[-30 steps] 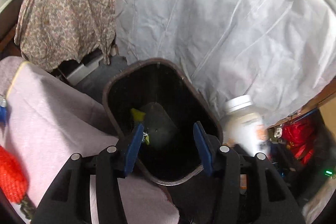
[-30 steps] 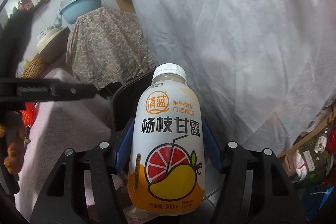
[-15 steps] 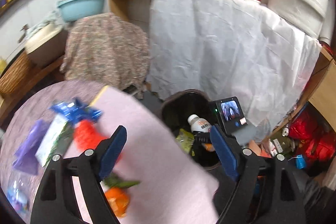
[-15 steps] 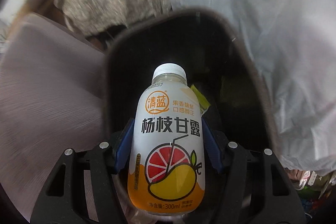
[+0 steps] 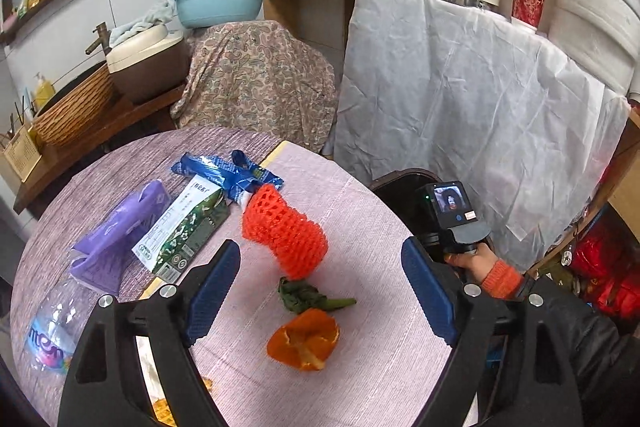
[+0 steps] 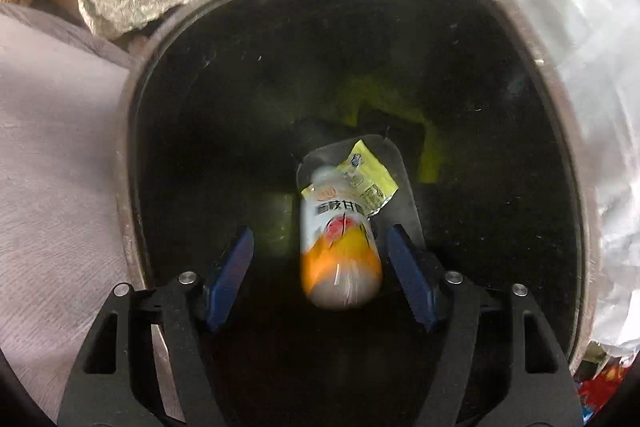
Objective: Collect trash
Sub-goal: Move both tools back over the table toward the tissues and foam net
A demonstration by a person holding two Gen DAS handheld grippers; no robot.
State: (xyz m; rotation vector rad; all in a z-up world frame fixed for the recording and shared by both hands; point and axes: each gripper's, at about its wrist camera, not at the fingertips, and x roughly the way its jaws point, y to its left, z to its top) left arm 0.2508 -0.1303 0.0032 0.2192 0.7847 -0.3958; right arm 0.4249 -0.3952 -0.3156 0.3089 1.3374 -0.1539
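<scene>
Bottle (image 6: pixel 340 247) inside bin (image 6: pixel 132 131) shows only at right wrist.

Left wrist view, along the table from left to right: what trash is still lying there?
Clear plastic bottle → purple bag → green and white packet → red foam net → orange peel. The blue wrapper and the green leaf scrap overlap others in the order, so I leave them out.
</scene>
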